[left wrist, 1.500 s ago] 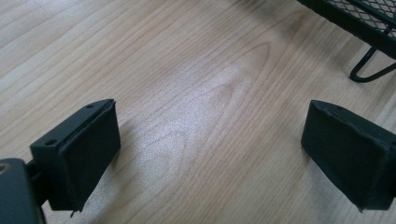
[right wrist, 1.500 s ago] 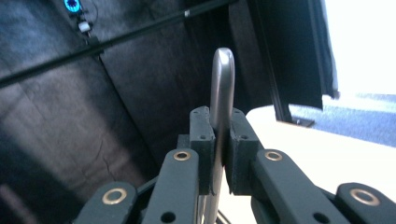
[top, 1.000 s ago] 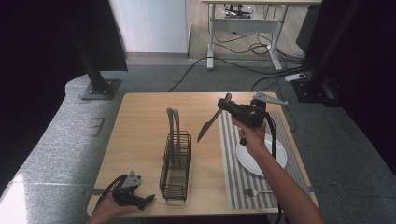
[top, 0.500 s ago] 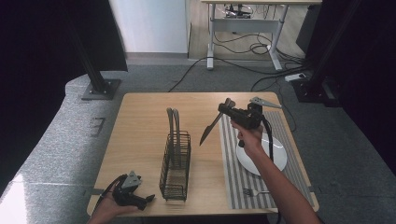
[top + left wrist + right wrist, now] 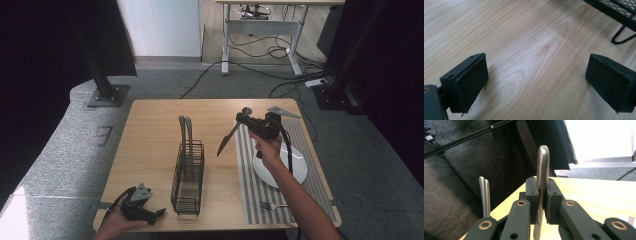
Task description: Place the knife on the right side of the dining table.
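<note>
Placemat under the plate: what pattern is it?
Grey and white lengthwise stripes on the placemat, clearest in the high view.

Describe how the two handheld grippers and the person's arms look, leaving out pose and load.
Both grippers are black. The left gripper carries a grey three-cornered plate on top and trails a black cable; its fingers are blocky with flat dark pads. The right gripper has the same grey plate, a black cable along the forearm, and linkage bars joined by brass-coloured rivets. No sleeves show on the forearms.

The right hand-held gripper (image 5: 248, 121) has carried the knife (image 5: 231, 134) lower.
</note>
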